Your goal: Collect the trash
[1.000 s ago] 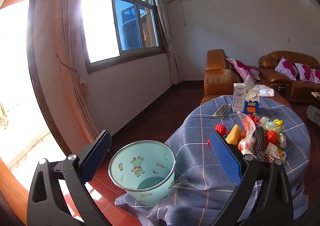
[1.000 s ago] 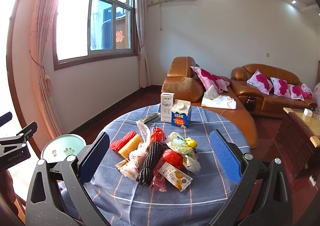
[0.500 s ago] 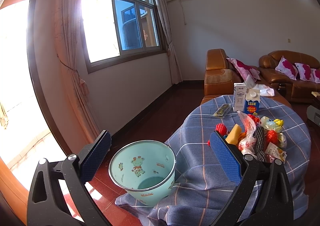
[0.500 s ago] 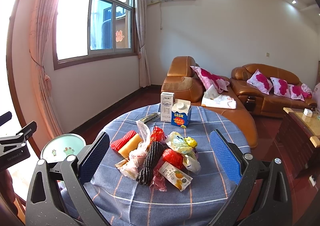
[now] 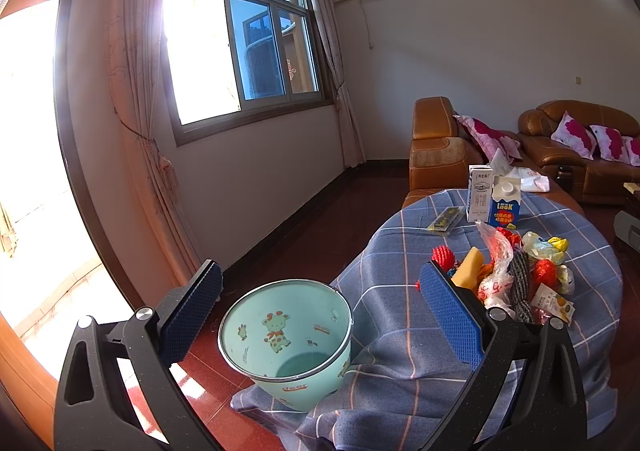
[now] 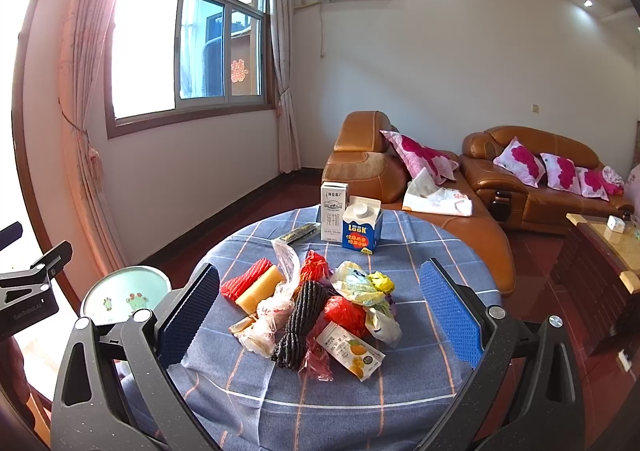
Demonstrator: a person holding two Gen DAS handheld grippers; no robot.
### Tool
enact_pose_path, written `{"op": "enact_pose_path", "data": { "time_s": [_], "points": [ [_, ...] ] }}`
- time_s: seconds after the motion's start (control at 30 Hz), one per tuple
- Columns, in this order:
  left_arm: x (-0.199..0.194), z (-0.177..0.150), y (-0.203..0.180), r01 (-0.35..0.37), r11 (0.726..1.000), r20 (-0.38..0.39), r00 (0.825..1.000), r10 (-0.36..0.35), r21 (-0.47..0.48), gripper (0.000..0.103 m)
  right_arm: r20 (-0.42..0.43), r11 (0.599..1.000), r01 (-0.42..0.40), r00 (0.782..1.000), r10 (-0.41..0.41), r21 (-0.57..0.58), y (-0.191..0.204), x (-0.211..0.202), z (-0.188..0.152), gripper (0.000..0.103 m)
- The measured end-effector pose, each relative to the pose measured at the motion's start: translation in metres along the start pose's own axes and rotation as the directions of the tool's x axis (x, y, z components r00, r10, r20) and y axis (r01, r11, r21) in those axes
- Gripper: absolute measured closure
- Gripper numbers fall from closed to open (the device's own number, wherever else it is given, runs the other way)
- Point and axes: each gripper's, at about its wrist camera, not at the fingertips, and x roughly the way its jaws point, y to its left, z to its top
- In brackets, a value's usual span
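Observation:
A pile of trash [image 6: 316, 307] lies in the middle of a round table with a blue checked cloth [image 6: 360, 403]: red and yellow foam nets, a black net, plastic bags and snack wrappers. It also shows in the left wrist view [image 5: 516, 275]. A mint green bucket with giraffe prints [image 5: 286, 339] stands on the floor at the table's left edge, also seen in the right wrist view [image 6: 124, 297]. My left gripper [image 5: 320, 315] is open and empty above the bucket. My right gripper [image 6: 320, 315] is open and empty, hovering before the pile.
Two cartons, a white one [image 6: 333, 211] and a blue one [image 6: 362, 225], stand at the table's far side beside a flat dark packet [image 6: 298, 233]. Brown leather sofas [image 6: 520, 179] with pink cushions are behind. A wooden cabinet [image 6: 604, 267] stands at the right.

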Motion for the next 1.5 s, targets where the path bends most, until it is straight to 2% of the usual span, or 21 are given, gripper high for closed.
{"op": "enact_pose_path", "data": {
  "time_s": [1.1,1.33,1.5],
  "points": [
    [0.007,-0.008,0.003,-0.007,1.000,-0.014,1.000,0.007,0.005,0.006,-0.004,1.000,0.013,1.000,-0.013,0.002,-0.007,0.006,-0.006,0.005],
    [0.035,-0.022,-0.001,0.002,1.000,-0.083,0.997,-0.002,-0.001,0.006,-0.031,0.996,0.085,0.996,-0.084,0.040,-0.033,0.031,-0.018,0.005],
    [0.062,-0.042,-0.014,0.029,1.000,-0.165,0.986,-0.028,0.007,0.006,-0.105,0.984,0.159,0.983,-0.151,0.074,-0.059,0.068,-0.042,0.006]
  ]
}}
